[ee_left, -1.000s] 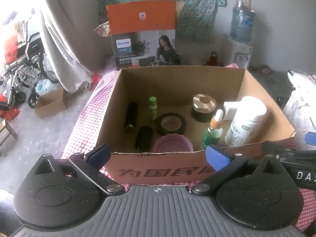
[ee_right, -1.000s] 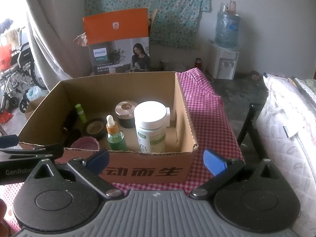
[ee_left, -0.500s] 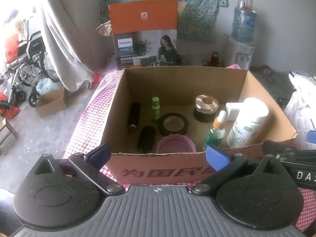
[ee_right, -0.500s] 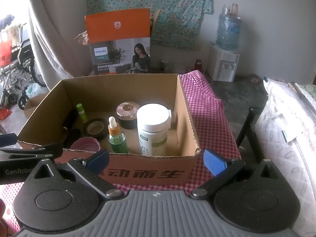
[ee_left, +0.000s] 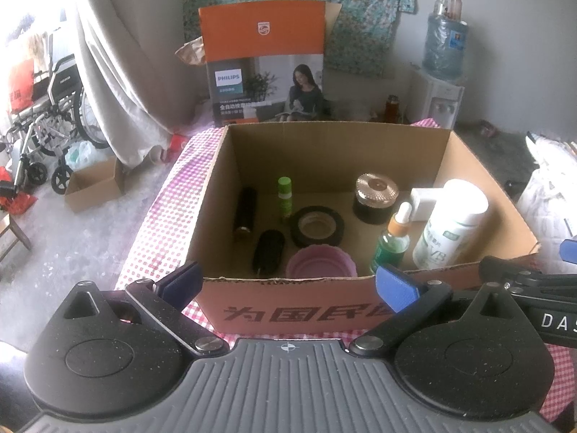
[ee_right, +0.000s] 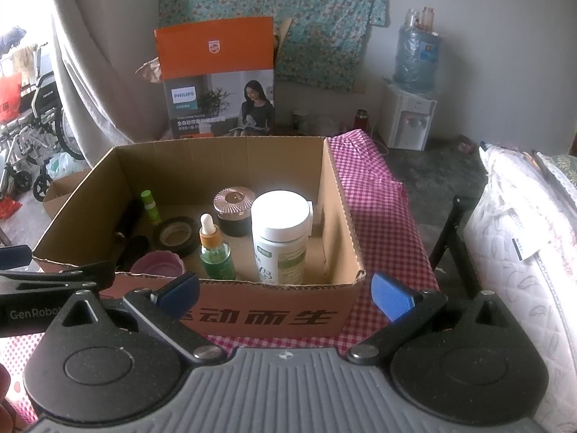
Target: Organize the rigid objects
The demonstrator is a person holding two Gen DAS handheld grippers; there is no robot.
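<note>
Both empty, wide-open hand-held grippers, left and right, risk toppling the tall white bottle at the cardboard box's right wall.

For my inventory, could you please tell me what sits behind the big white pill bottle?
Behind the big white pill bottle, a small white box shows partly; its right portion is covered.

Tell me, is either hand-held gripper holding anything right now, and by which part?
Nothing is held. The left hand-held gripper and the right hand-held gripper both stand open and empty in front of the cardboard box.
</note>
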